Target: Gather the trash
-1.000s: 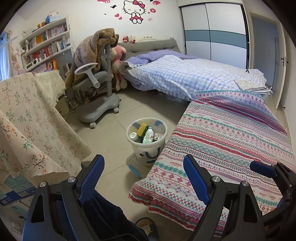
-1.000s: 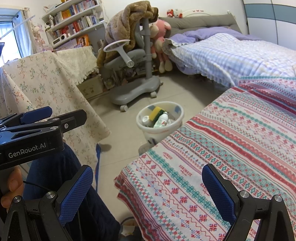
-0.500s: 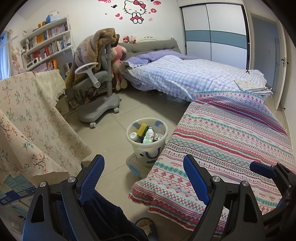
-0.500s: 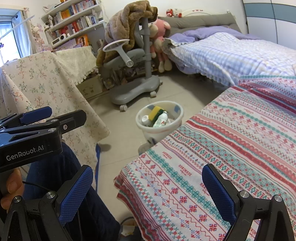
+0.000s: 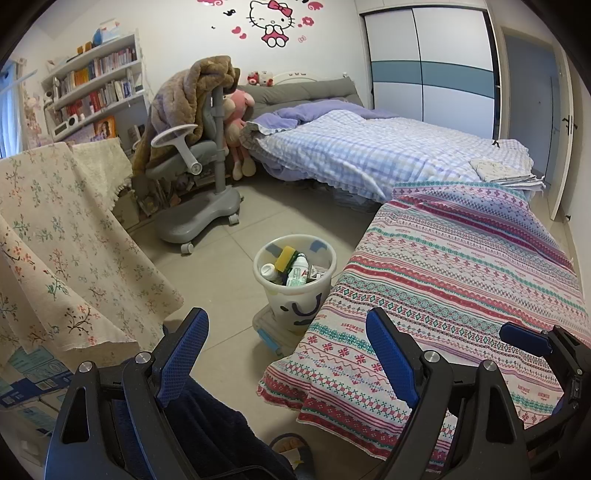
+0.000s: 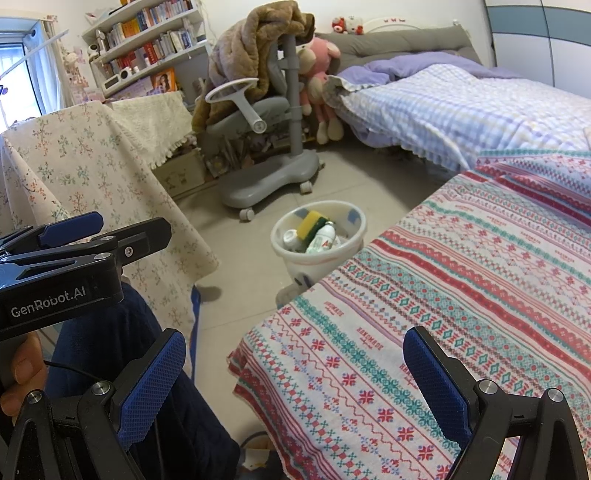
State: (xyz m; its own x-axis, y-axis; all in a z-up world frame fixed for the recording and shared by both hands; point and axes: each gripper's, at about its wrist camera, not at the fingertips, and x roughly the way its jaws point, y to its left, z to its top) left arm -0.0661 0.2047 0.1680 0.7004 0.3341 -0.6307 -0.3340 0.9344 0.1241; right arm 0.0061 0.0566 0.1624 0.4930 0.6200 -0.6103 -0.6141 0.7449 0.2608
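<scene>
Blue-padded and spread wide with nothing between the fingers, your left hand-held gripper [image 5: 286,354] hovers over the floor; further right, the white bin [image 5: 294,286] stands on the floor, touching the striped bed cover [image 5: 461,280], likely for easy drops, and holds a yellow-green sponge [image 5: 285,258] and bottles [image 5: 297,271]. Your right hand-held gripper [image 6: 295,380] gapes empty above that cover.

A home bedroom, a child's by the look: cartoon cat decal [image 5: 272,23] on the wall, made bed [image 5: 373,147] with checked quilt and grey headboard, plush toys [image 5: 239,122] beside it, grey study chair [image 5: 192,158] draped with a brown blanket, bookshelves [image 5: 99,85] packed with books, sliding-door wardrobe [image 5: 428,70], tiled floor [image 5: 229,273], second patterned bedspread [image 5: 454,273] in front
</scene>
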